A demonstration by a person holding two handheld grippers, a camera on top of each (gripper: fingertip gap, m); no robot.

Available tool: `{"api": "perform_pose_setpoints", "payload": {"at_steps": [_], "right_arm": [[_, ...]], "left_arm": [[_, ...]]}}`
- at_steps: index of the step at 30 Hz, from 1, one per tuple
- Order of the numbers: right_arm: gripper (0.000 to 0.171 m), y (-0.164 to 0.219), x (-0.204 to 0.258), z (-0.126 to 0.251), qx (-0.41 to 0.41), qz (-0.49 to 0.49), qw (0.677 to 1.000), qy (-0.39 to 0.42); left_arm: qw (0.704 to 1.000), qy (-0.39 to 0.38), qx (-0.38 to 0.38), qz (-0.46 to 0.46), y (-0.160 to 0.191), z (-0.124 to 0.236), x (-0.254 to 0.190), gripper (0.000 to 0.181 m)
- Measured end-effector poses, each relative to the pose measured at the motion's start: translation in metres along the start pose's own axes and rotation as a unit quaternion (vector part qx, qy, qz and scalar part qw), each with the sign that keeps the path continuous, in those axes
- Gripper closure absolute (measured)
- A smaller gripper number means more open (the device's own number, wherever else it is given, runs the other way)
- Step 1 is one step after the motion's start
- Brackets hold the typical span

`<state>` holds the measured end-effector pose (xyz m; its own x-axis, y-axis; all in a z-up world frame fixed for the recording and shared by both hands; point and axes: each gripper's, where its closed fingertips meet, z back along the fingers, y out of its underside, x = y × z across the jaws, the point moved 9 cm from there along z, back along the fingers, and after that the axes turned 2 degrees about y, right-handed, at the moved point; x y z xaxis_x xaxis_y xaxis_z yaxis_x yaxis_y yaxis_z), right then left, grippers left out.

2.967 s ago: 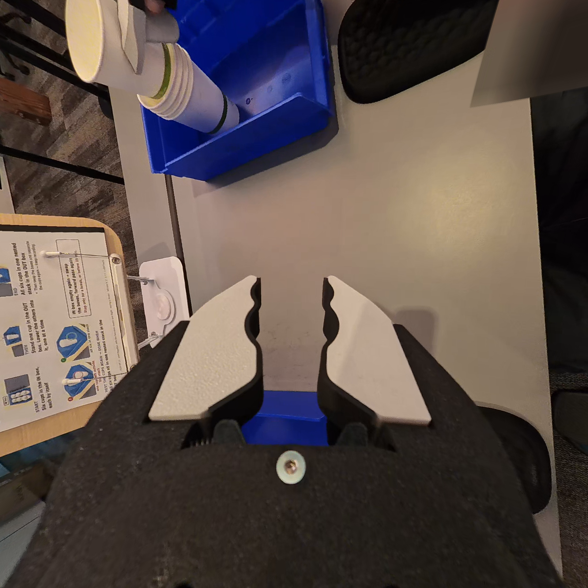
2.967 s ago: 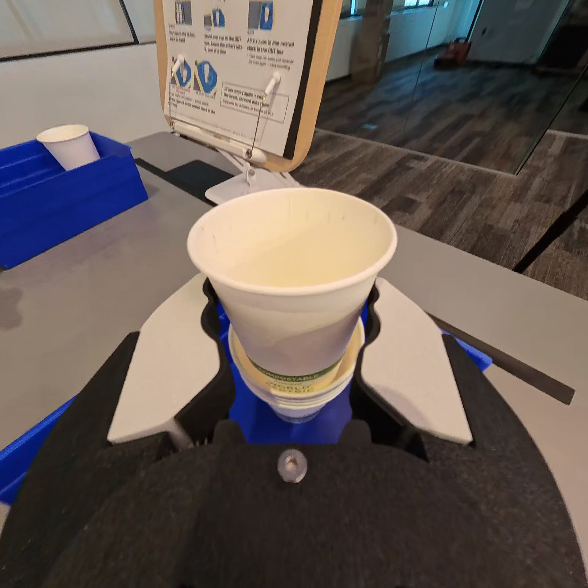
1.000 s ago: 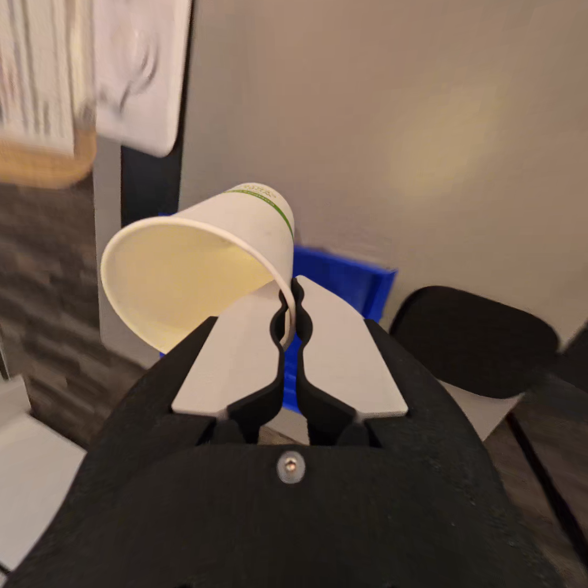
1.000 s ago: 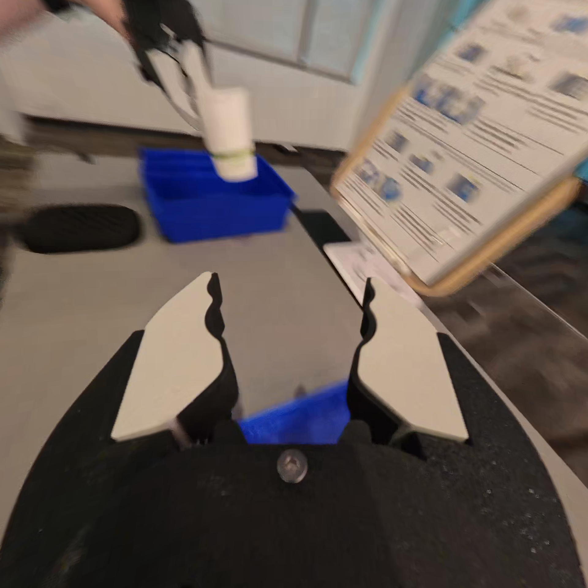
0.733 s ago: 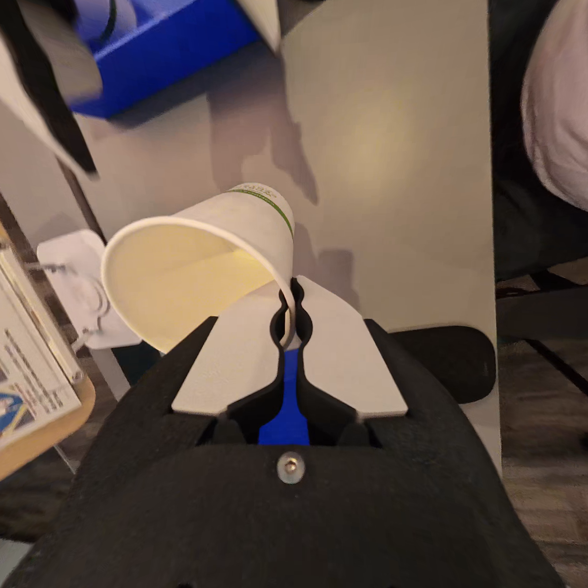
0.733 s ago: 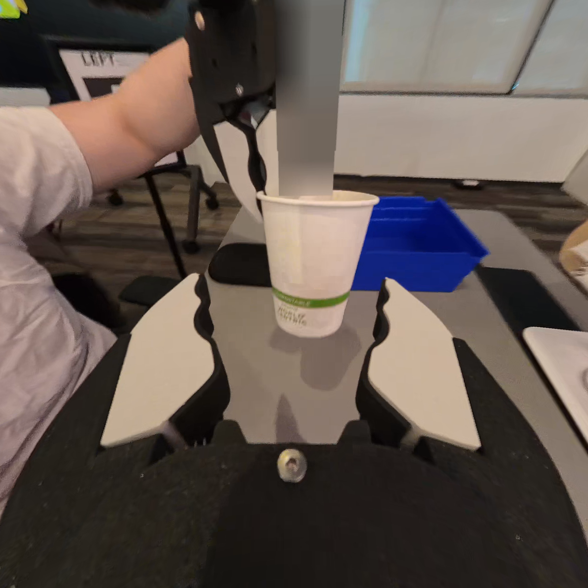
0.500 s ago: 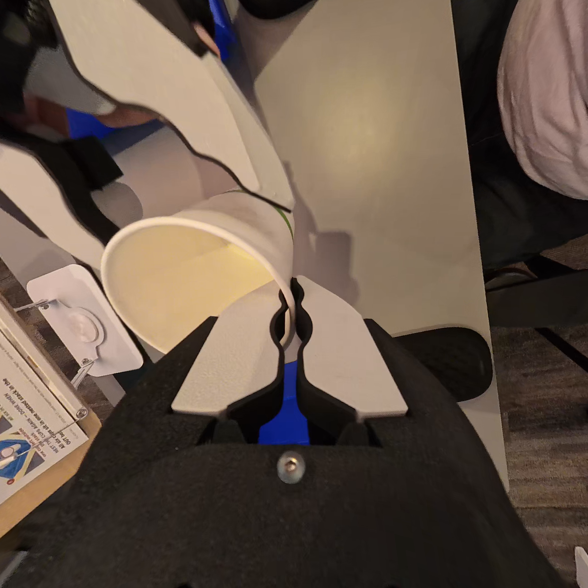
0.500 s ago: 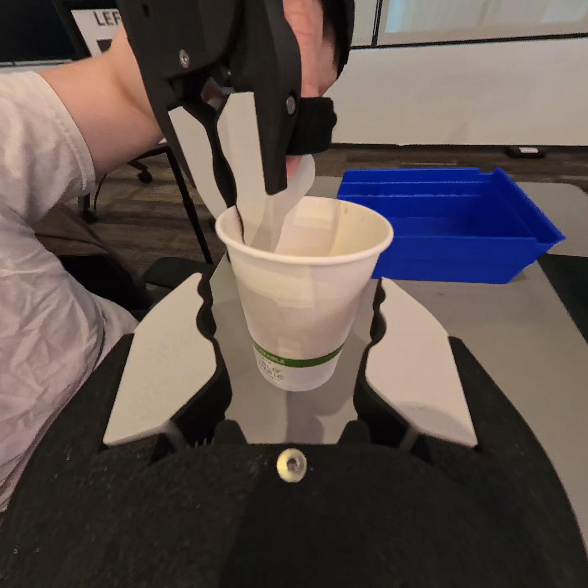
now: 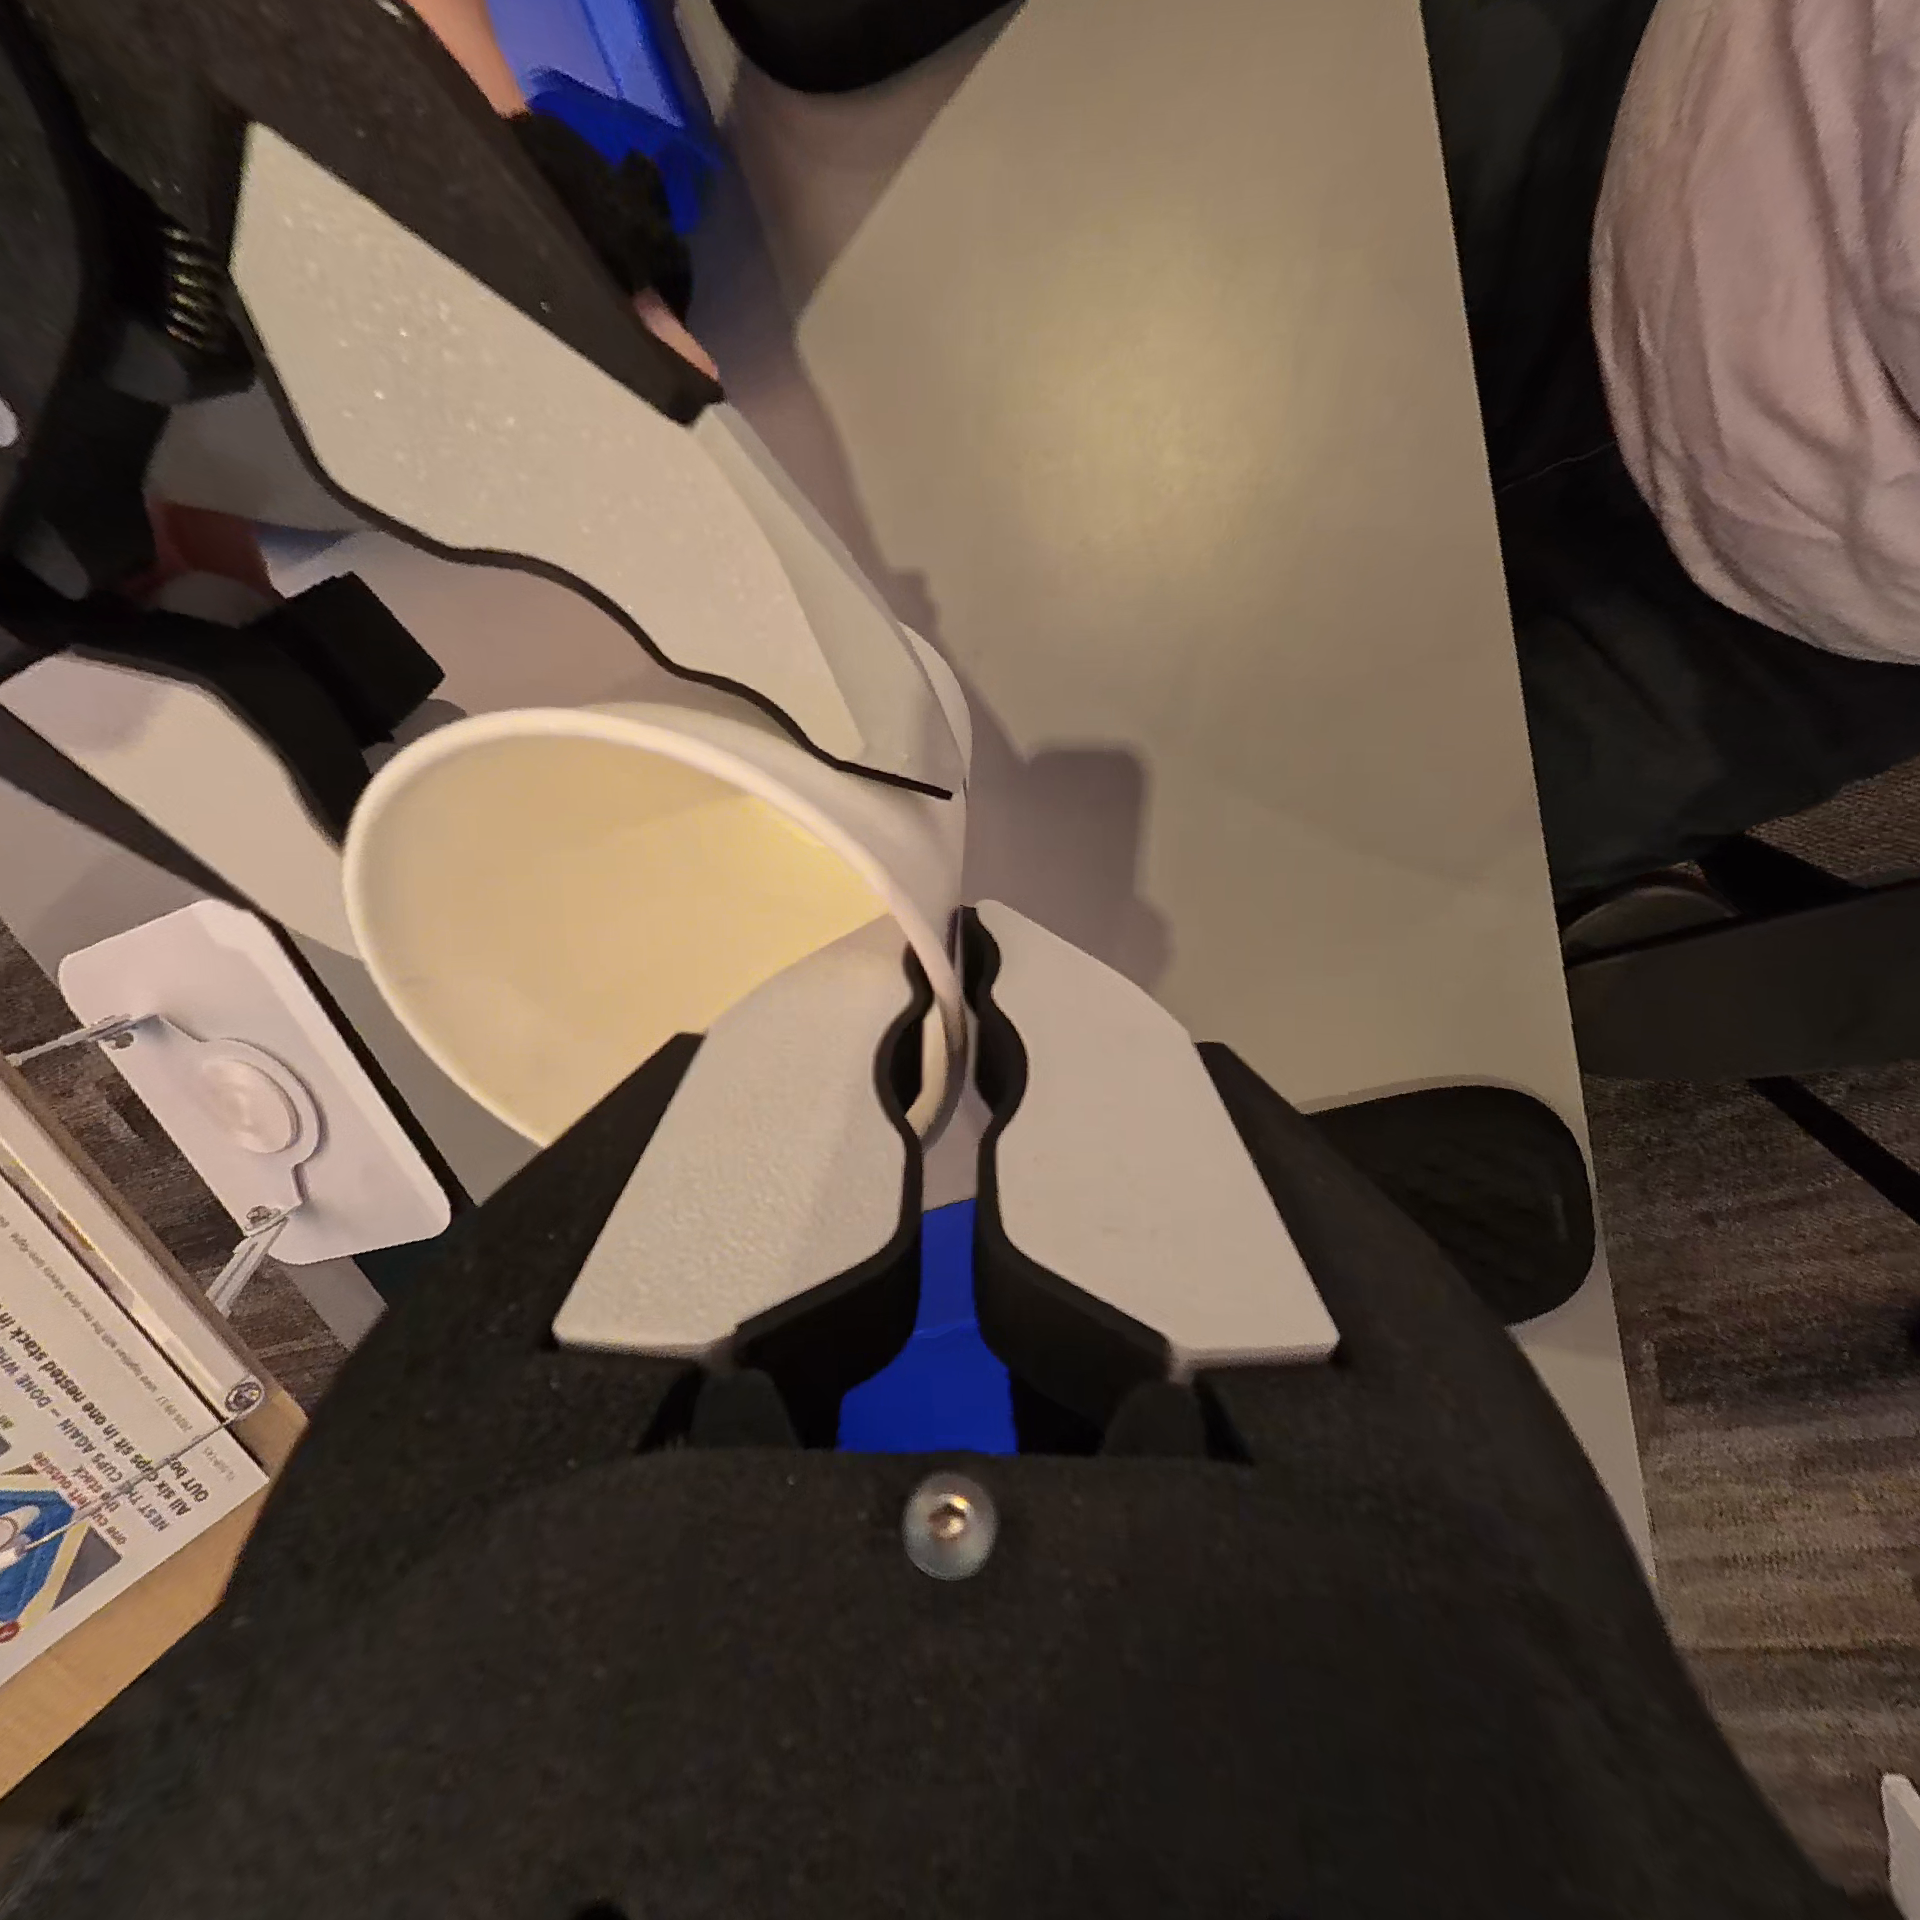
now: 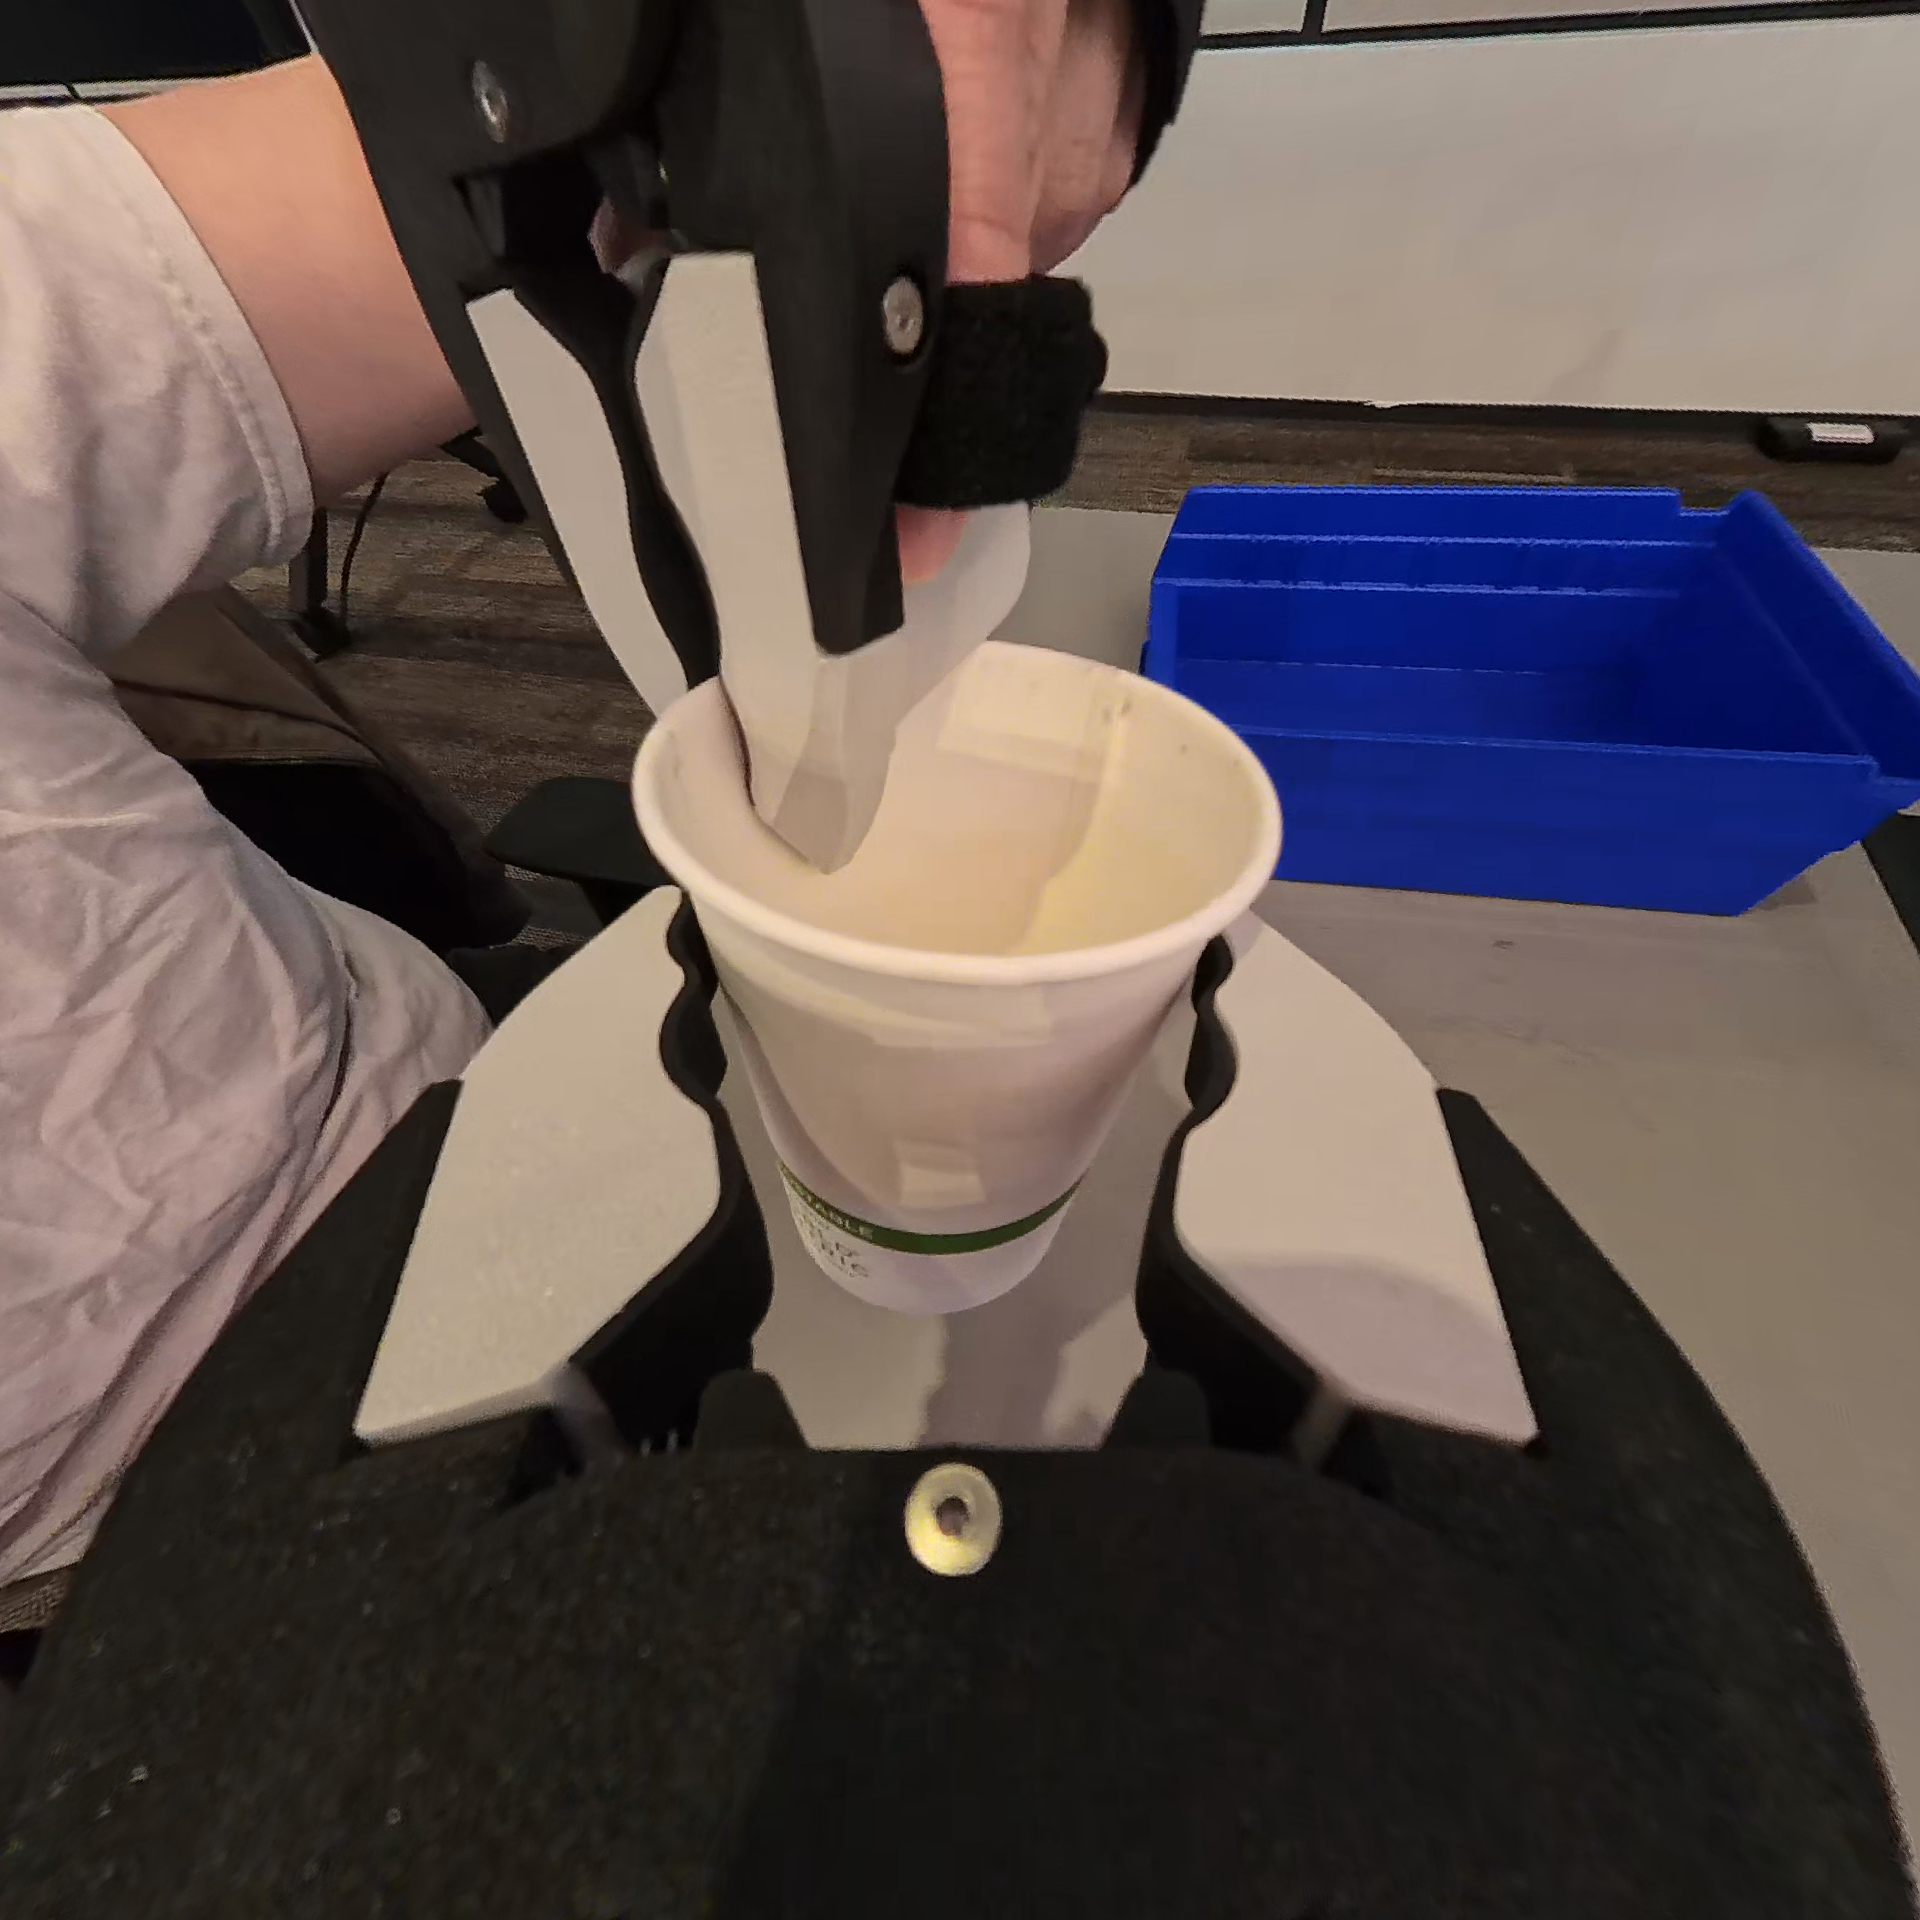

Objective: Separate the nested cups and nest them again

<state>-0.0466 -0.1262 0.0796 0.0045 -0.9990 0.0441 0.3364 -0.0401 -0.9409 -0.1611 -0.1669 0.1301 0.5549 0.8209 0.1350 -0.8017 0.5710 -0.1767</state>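
The cup (image 10: pixel 935 997) is a single white paper cup with a rolled rim, a cream interior and a green band near its base. It is held off the table (image 10: pixel 1558 1039), upright in the right wrist view and tilted with its mouth toward the camera in the left wrist view.

The left gripper (image 9: pixel 958 977) has its jaws closed on the cup wall at the rim, one finger inside the cup and one outside. In the right wrist view this gripper reaches down from above, its inner finger visible against the inside wall of the cup.

The right gripper (image 10: pixel 951 987) has its jaws spread on either side of the cup body below the rim. The inner edges of both fingers lie at or against the cup wall; whether they press it cannot be told from the pictures.

The table is a plain grey surface. A blue bin (image 10: pixel 1507 727) stands on it beyond the cup, with nothing visible in the part shown. A second blue bin edge (image 9: pixel 925 1382) shows between the left gripper's fingers. A black padded armrest (image 9: pixel 1455 1195) lies at the table edge. A white stand base (image 9: pixel 249 1091) and an instruction sheet on a wooden board (image 9: pixel 114 1455) sit at the left. The floor is dark wood-pattern, and a white wall runs behind the table. A person's sleeve (image 10: pixel 135 727) in pale fabric fills the left of the right wrist view.
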Motion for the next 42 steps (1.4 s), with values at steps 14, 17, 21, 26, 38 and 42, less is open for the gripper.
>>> {"api": "perform_pose_setpoints", "payload": {"at_steps": [14,17,21,26,38,42], "right_arm": [[0.084,0.006,-0.030,0.170,-0.132,-0.014,0.906,0.402],[0.085,0.030,-0.028,0.232,-0.208,-0.009,0.818,0.536],[0.085,0.067,-0.042,0.255,-0.177,-0.046,0.792,0.582],[0.084,0.094,-0.059,0.255,-0.142,-0.081,0.802,0.575],[0.083,0.113,-0.066,0.241,0.045,-0.138,0.827,0.544],[0.082,0.114,-0.064,0.236,0.112,-0.166,0.820,0.536]], "left_arm": [[0.978,-0.169,-0.095,0.081,0.029,0.057,-0.001,0.133],[0.977,-0.172,-0.082,0.091,0.039,0.053,-0.006,0.134],[0.978,-0.172,-0.081,0.089,0.041,0.050,-0.009,0.136],[0.979,-0.168,-0.078,0.084,0.038,0.050,-0.008,0.137],[0.982,-0.153,-0.069,0.082,0.036,0.040,-0.005,0.138],[0.983,-0.150,-0.068,0.080,0.036,0.040,-0.004,0.139]]}}
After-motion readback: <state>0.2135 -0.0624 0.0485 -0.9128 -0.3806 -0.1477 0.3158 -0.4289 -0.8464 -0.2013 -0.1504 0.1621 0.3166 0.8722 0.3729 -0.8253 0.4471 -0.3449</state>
